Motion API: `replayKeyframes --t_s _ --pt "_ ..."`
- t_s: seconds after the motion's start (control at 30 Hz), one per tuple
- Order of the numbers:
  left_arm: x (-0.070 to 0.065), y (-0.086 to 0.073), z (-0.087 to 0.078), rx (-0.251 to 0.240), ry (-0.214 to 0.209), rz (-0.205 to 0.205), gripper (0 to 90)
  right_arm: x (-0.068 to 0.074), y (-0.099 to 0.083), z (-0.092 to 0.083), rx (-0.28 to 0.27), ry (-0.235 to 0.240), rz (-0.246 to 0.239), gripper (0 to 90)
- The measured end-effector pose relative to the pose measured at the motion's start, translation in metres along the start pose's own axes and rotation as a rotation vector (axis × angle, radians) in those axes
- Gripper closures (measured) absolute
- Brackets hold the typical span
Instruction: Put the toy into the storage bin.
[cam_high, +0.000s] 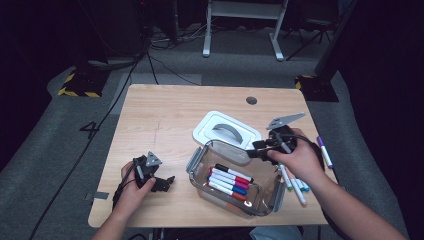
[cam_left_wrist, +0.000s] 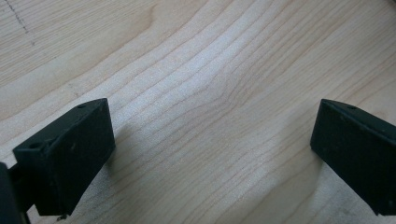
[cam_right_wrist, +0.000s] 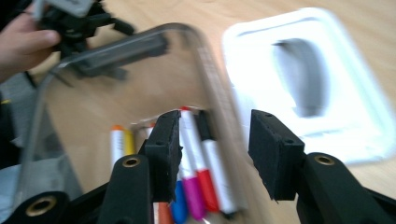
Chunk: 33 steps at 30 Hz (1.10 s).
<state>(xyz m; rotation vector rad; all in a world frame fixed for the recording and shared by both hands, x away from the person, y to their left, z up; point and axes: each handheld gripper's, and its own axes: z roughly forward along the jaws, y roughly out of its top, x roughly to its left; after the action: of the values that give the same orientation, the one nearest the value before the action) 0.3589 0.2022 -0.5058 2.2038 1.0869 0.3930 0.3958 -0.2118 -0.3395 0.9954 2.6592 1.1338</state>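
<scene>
Dim room, grey carpeted floor (cam_high: 60, 150), cables and hazard-striped bases beyond; pale wooden worktop (cam_high: 165, 107) in the middle

Clear container (cam_high: 234, 178): near the front edge of the worktop, right of centre, open, latch flaps hanging outward; holds markers (cam_high: 229, 181) laid side by side, caps red, magenta, blue and orange

White lid (cam_high: 227, 131): flat on the worktop just behind the container, grey handle in its recess

Loose markers (cam_high: 295, 186): on the worktop right of the container, partly under the right hand; one purple marker (cam_high: 324, 152) near the right edge

Right gripper (cam_high: 260, 148): above the back right rim of the container, jaws about half open, nothing between the pads (cam_right_wrist: 266, 149)

Left gripper (cam_high: 169, 181): low over bare worktop, left of the container and apart from it, jaws spread wide, nothing held
</scene>
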Motion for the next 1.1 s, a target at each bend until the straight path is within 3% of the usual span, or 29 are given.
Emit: replayKeyframes --t_s 0.2,0.37,0.53,0.73,1.1 --pt "0.0 0.0 0.0 0.001 0.0 -0.001 0.2 -0.034 -0.018 -0.028 -0.002 -0.106 0.082 54.8" --pt "0.0 0.0 0.0 0.001 0.001 -0.001 0.2 -0.06 -0.044 -0.036 0.015 -0.19 0.15 55.0" --pt "0.0 0.0 -0.001 0.001 0.002 0.007 0.2 -0.083 -0.076 -0.04 0.041 -0.236 0.235 56.3" --pt "0.0 0.0 -0.001 0.001 0.002 0.007 0.2 -0.103 -0.11 -0.035 0.078 -0.279 0.334 61.0" --pt "0.0 -0.001 -0.001 0.002 -0.002 0.003 0.2 -0.118 -0.149 -0.007 0.194 -0.306 0.391 61.1"
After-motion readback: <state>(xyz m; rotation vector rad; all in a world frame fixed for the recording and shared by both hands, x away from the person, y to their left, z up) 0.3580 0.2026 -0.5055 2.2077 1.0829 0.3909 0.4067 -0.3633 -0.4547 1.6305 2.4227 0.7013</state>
